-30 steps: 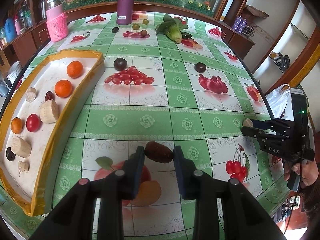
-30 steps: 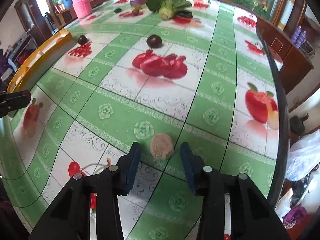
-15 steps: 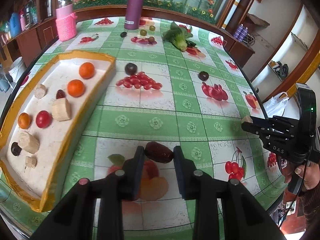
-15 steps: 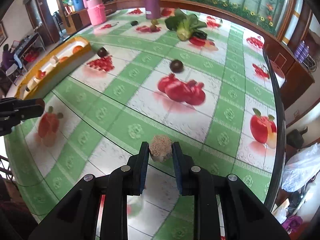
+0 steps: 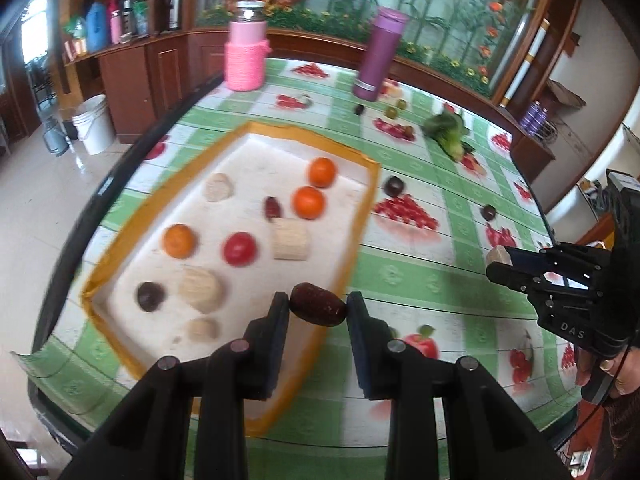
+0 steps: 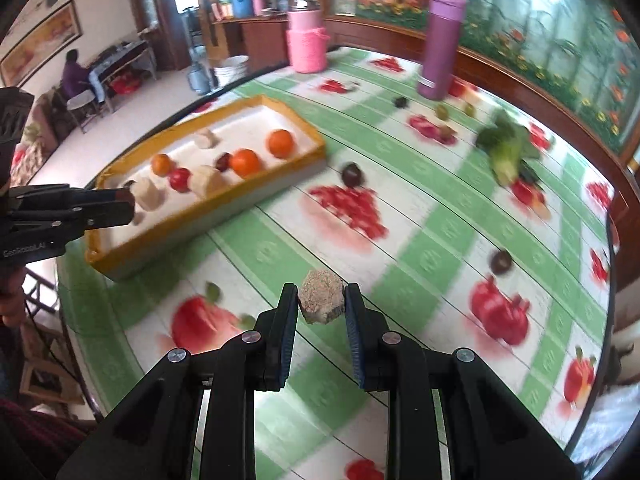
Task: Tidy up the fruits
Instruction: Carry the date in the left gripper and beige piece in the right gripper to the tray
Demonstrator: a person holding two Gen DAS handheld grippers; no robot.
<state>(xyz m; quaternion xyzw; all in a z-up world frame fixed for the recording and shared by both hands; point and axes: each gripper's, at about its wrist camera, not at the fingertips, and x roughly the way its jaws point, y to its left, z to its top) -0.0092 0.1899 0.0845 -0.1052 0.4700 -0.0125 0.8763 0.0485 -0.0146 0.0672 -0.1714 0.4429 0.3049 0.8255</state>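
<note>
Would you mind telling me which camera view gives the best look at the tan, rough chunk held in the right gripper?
The right wrist view: the tan chunk sits close and sharp between the right gripper fingers, its grainy top face visible. The left wrist view shows only a small pale end poking out past the fingertips, far at the picture's right edge.

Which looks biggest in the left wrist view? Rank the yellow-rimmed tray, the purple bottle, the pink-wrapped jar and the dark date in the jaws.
1. yellow-rimmed tray
2. purple bottle and pink-wrapped jar: alike, not ranked
3. dark date, though it sits nearest the camera, which flatters it
</note>
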